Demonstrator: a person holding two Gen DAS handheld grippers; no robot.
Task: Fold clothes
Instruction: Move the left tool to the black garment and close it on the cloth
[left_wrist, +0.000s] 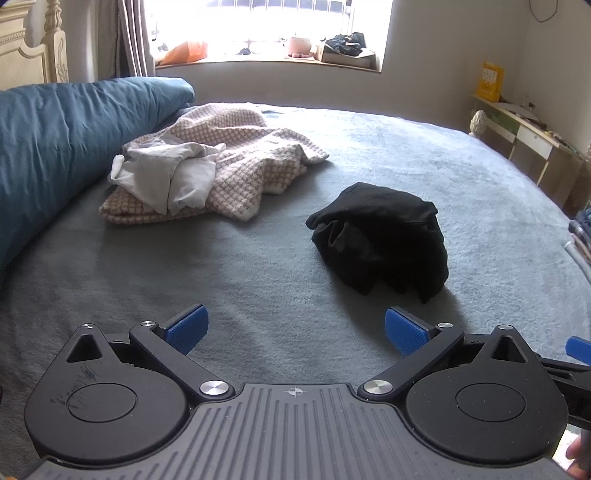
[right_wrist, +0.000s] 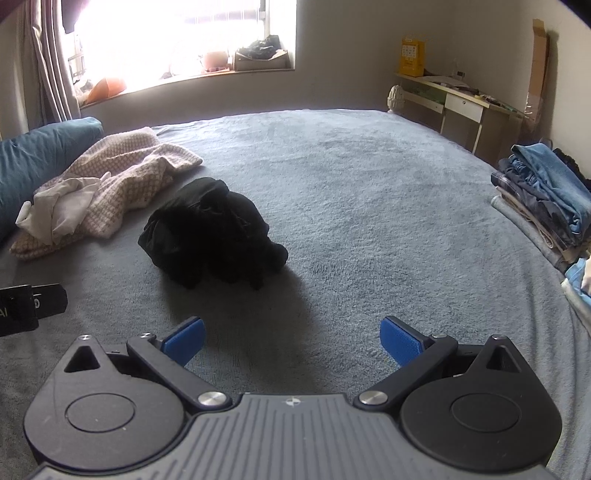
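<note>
A stack of folded clothes (right_wrist: 546, 199) sits at the bed's (right_wrist: 369, 184) edge. The black garment (right_wrist: 210, 236), checked sweater (left_wrist: 236, 173) and white top (left_wrist: 170, 177) lie crumpled, apparently still unfolded. Both the left gripper (left_wrist: 295, 332) and right gripper (right_wrist: 291, 339) have jaws spread, empty.

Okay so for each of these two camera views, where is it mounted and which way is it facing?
Left wrist: on the left gripper, facing across the grey bed to the window; fingertips at the lower right.
Right wrist: on the right gripper, same heading; folded stack at right.
Shared: black garment, checked blanket.
</note>
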